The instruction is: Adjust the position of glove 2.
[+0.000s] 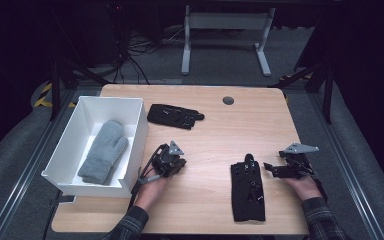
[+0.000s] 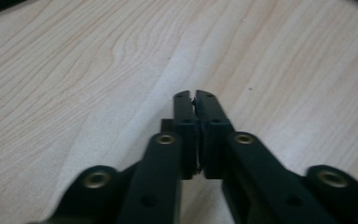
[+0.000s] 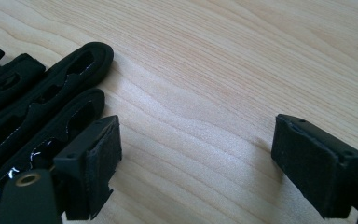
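Note:
A black glove (image 1: 247,192) lies flat near the table's front right, fingers pointing away from the person. My right gripper (image 1: 271,169) hovers just to its right, jaws open and empty; in the right gripper view the gripper (image 3: 196,140) spans bare wood, and the black glove's fingers (image 3: 32,102) lie beside its left jaw. My left gripper (image 1: 181,164) rests low over the table right of the white box (image 1: 111,99), and the left gripper (image 2: 195,95) is shut with nothing between its jaws. A second black glove (image 1: 175,116) lies farther back. A grey mitten (image 1: 102,151) lies inside the box.
The wooden table (image 1: 220,135) has a round grommet (image 1: 228,100) near its back edge. The white box stands at the left edge, its walls taller than the gripper. Beyond the table are a desk frame (image 1: 225,40) and floor cables.

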